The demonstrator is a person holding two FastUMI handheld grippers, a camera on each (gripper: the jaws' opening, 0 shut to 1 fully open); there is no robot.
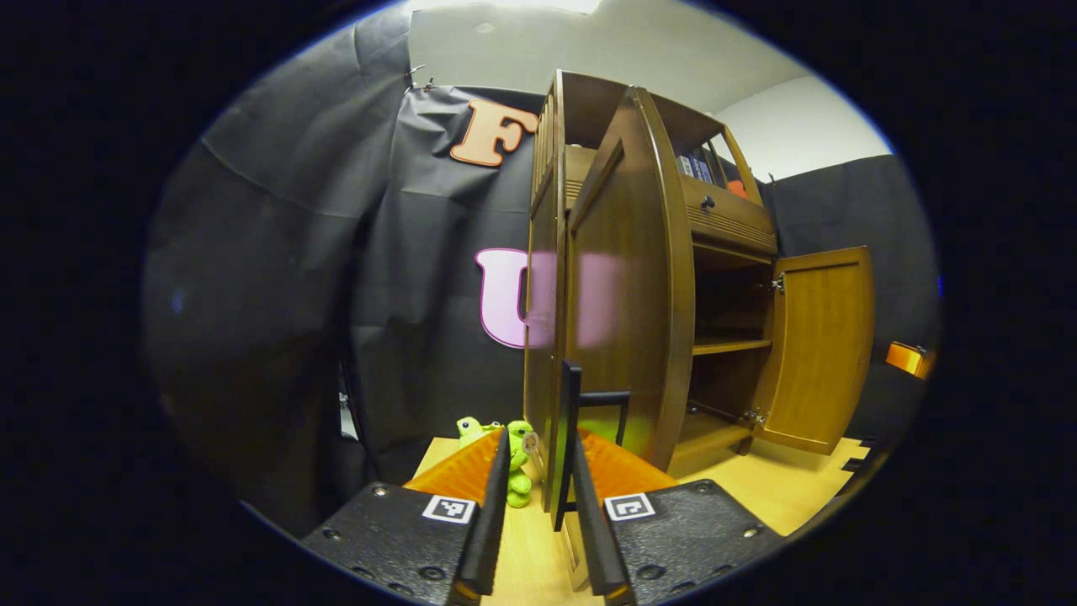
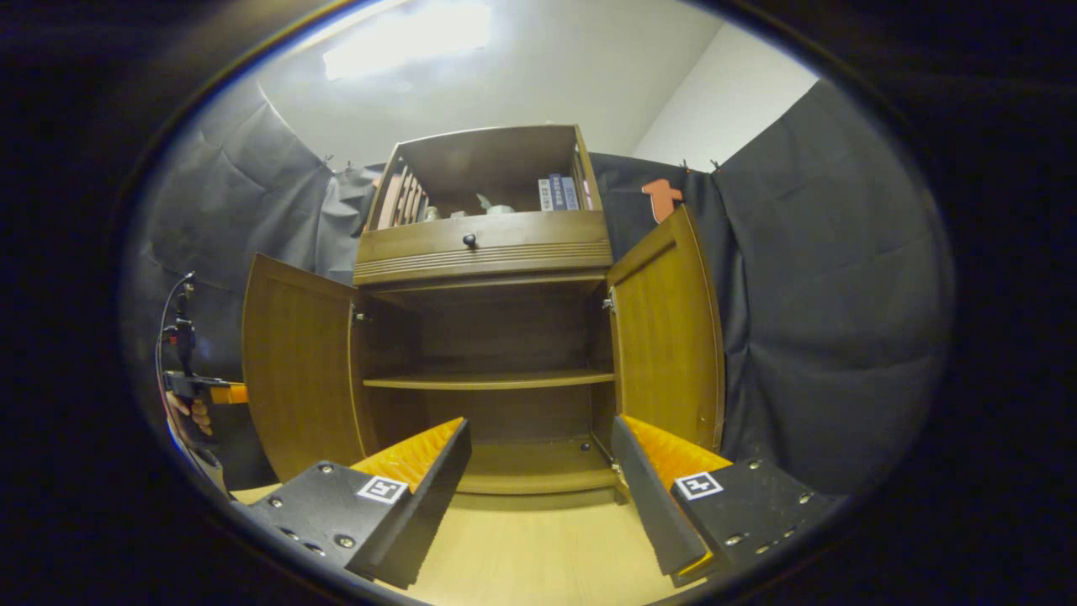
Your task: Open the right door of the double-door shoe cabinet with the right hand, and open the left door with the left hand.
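Note:
The wooden shoe cabinet (image 2: 484,244) stands with both doors swung wide. Its left door (image 1: 623,278) (image 2: 294,370) runs edge-on away from my left gripper (image 1: 540,433). That gripper's fingers straddle the door's black handle (image 1: 569,421) with a narrow gap; the right finger lies against the bar, the left one a little apart from it. A hand holds the left gripper (image 2: 198,391) beside the left door. The right door (image 1: 820,345) (image 2: 669,337) hangs open. My right gripper (image 2: 540,425) is open in front of the cabinet, its fingers holding nothing.
Inside are a middle shelf (image 2: 488,380) and a bare bottom board. A drawer with a dark knob (image 2: 469,240) sits above, with books (image 2: 557,192) on the top shelf. A green plush toy (image 1: 515,471) sits on the light wooden surface (image 2: 538,547) left of the cabinet.

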